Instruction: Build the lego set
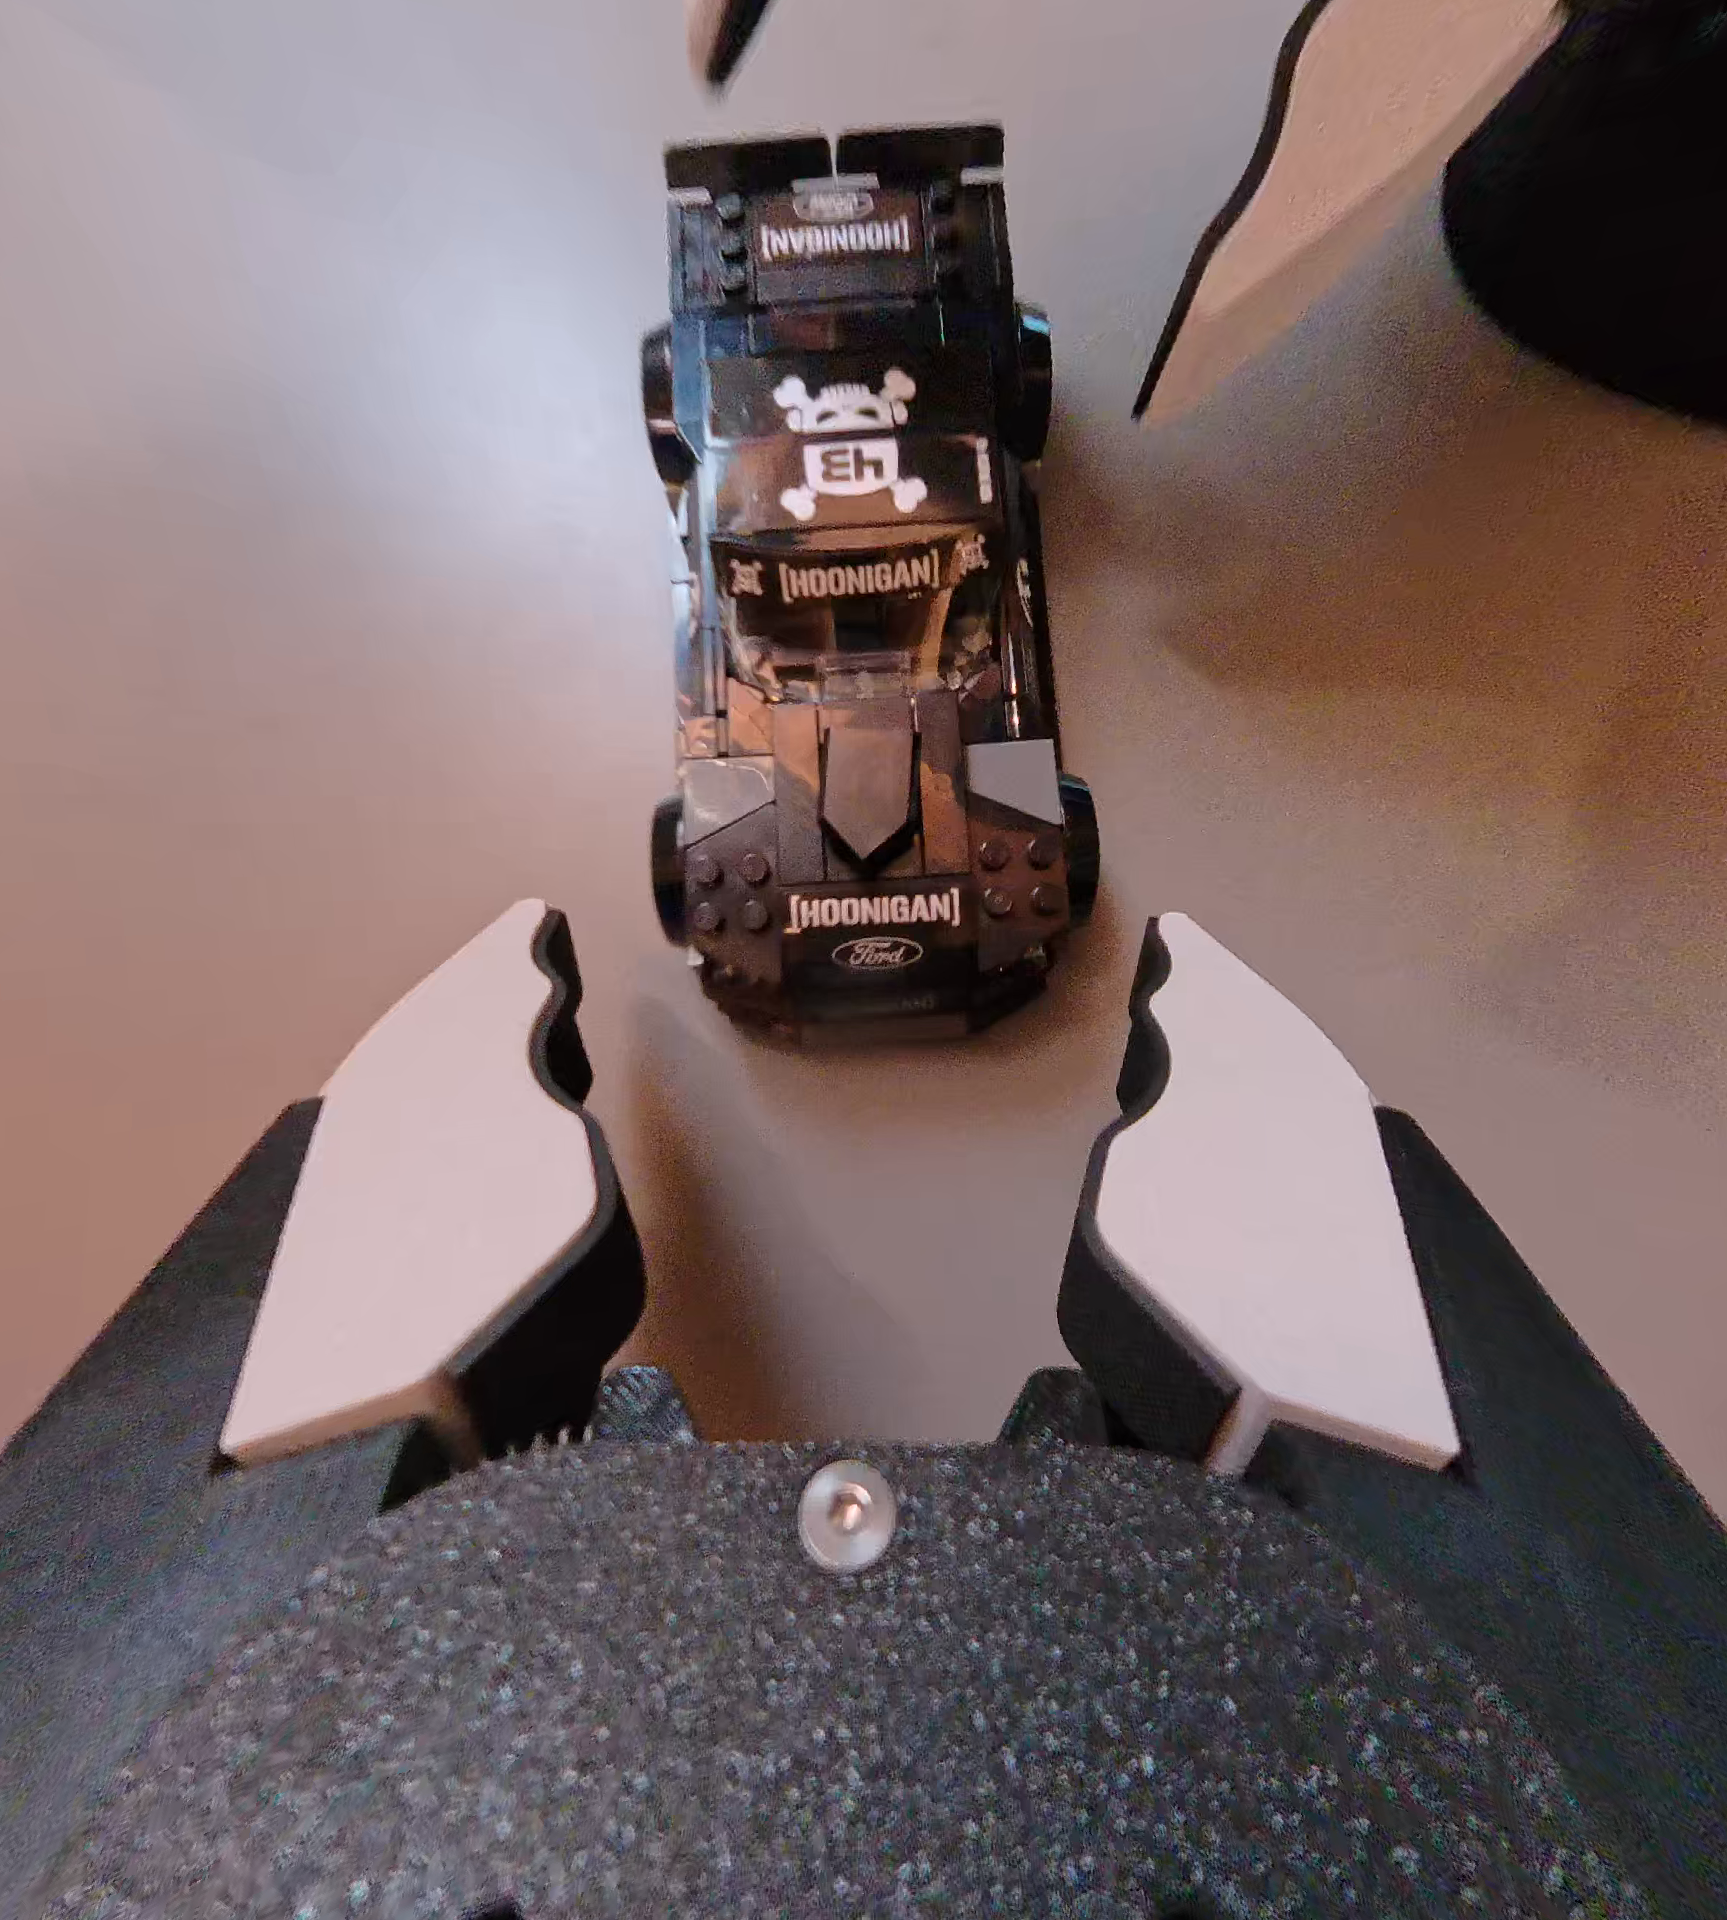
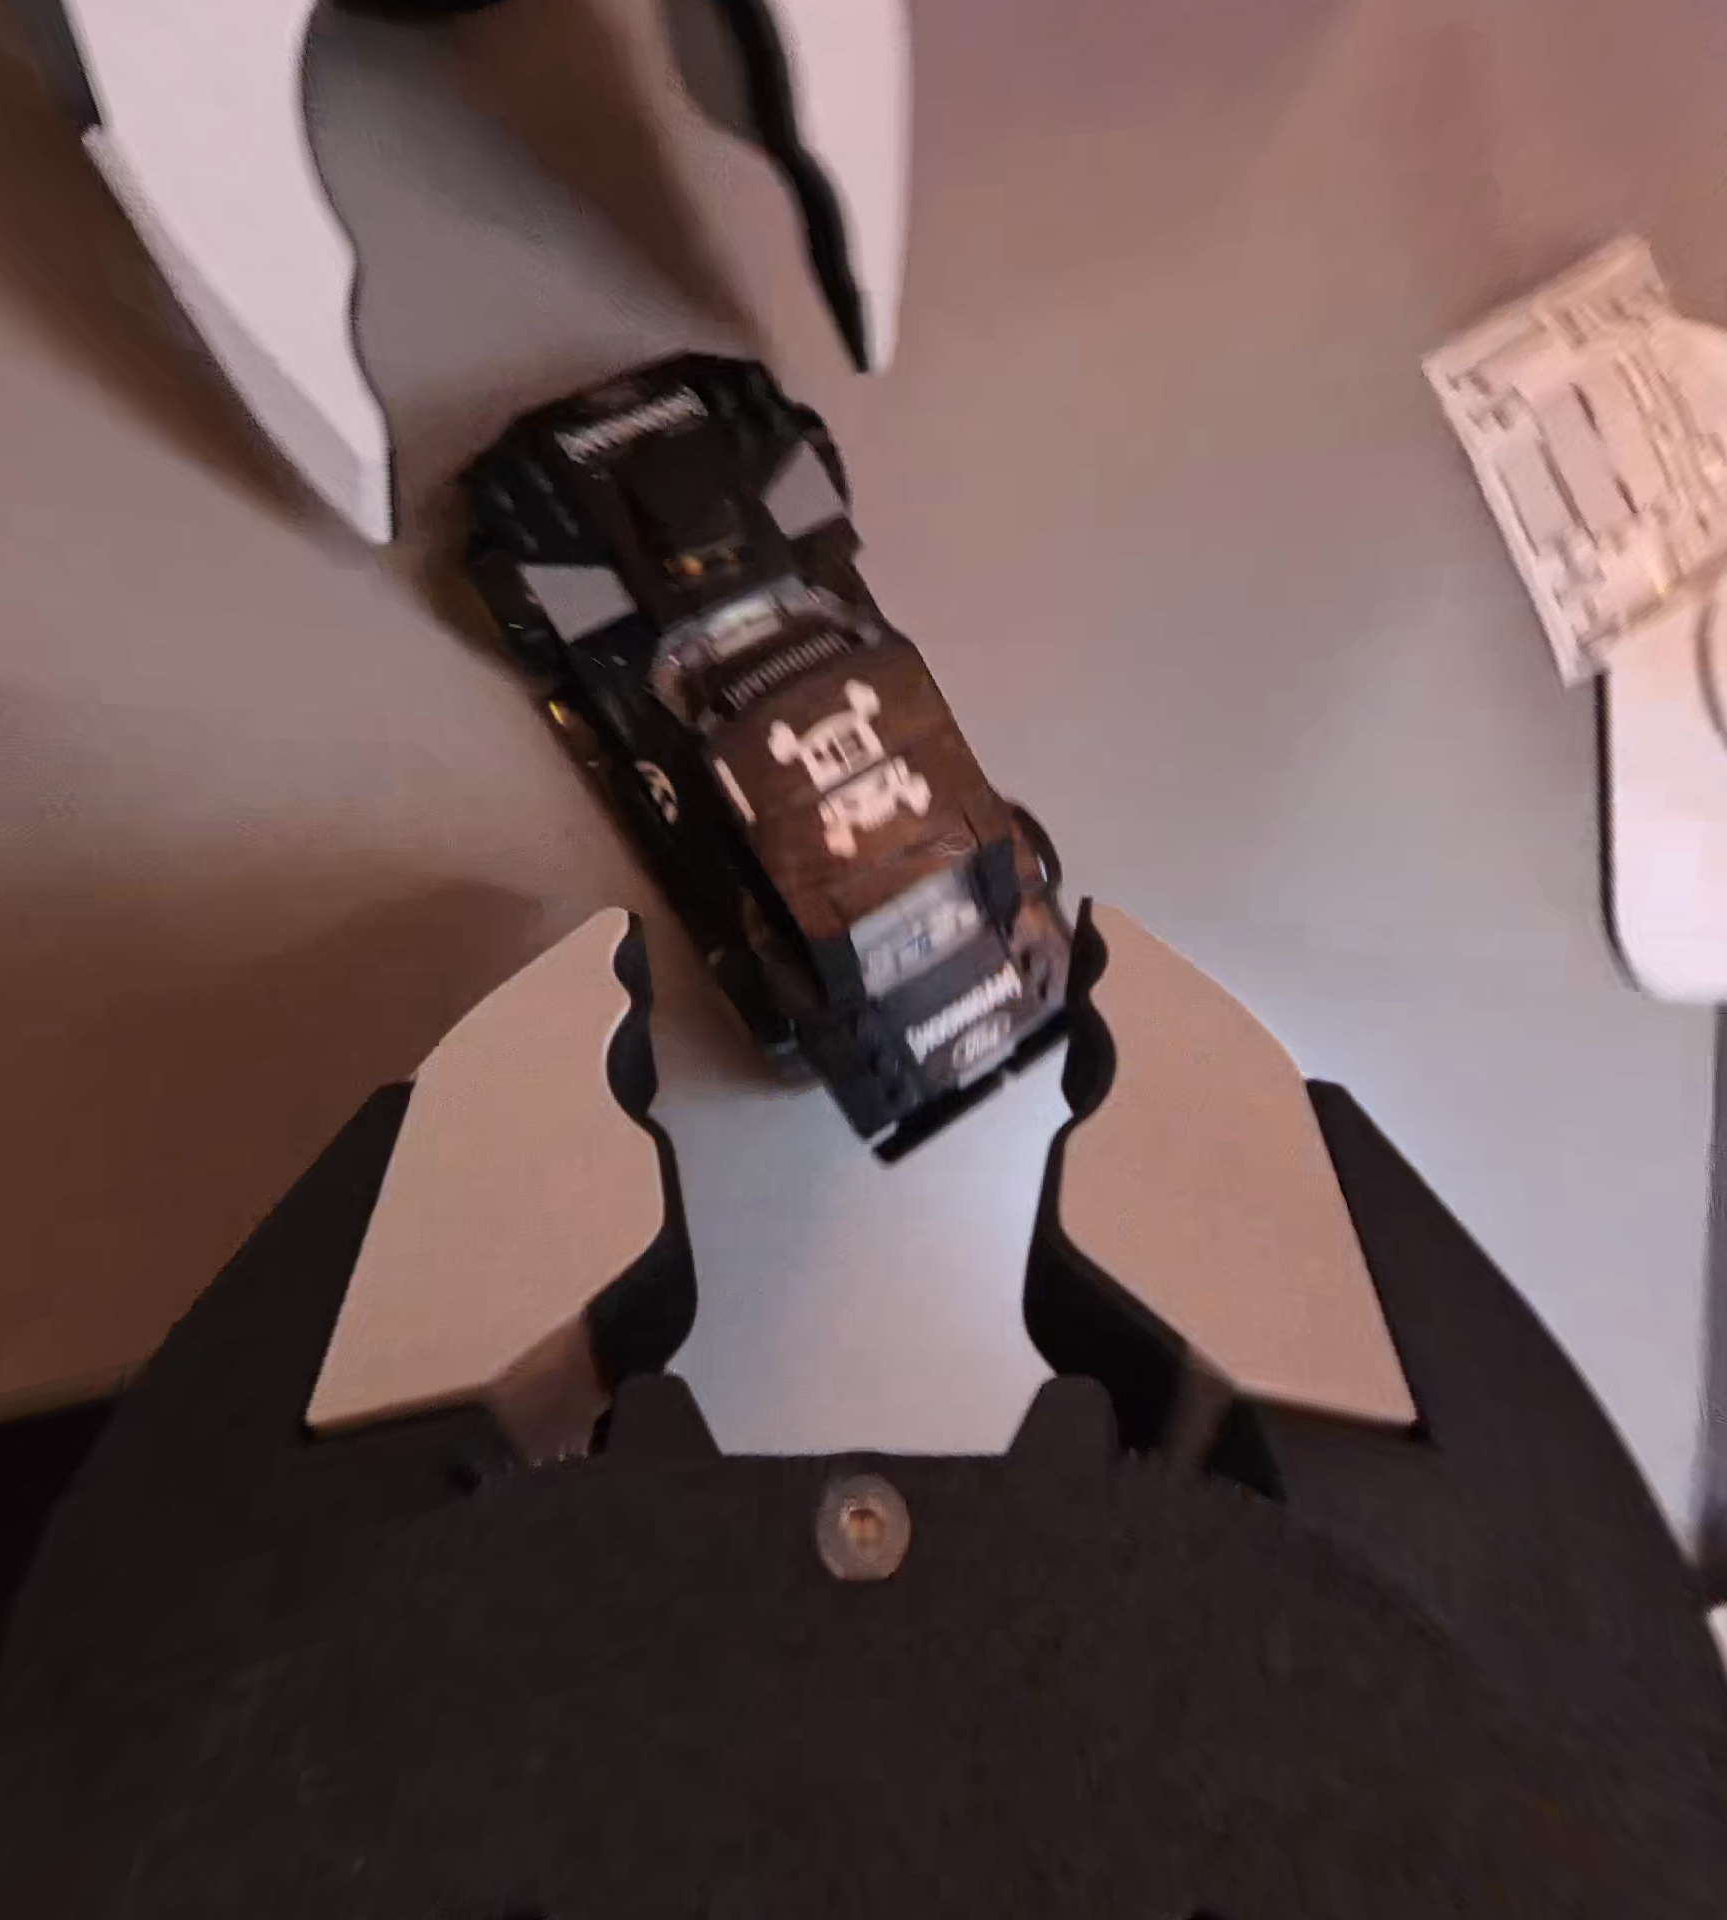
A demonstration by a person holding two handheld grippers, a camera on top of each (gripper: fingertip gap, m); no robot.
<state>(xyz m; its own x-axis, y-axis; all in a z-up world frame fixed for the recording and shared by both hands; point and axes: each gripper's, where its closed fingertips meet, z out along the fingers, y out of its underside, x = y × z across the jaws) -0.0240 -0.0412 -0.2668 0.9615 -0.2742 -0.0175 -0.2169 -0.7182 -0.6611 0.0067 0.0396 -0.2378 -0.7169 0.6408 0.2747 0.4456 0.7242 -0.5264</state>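
The black brick-built toy car (image 1: pixel 864 582) is standing alone on the smooth grey table (image 1: pixel 267 520), leaving bare surface along both its long sides. The left gripper (image 1: pixel 854 935) and right gripper (image 2: pixel 859 925) are blocking its two ends, and white paper sheets (image 2: pixel 1648 457) are lying well apart.

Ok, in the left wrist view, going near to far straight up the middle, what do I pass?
Left gripper with its fingers open → bare strip of table → the black lego car, front end nearest, roof, then rear wing → the right gripper's fingers, blurred, at the top edge.
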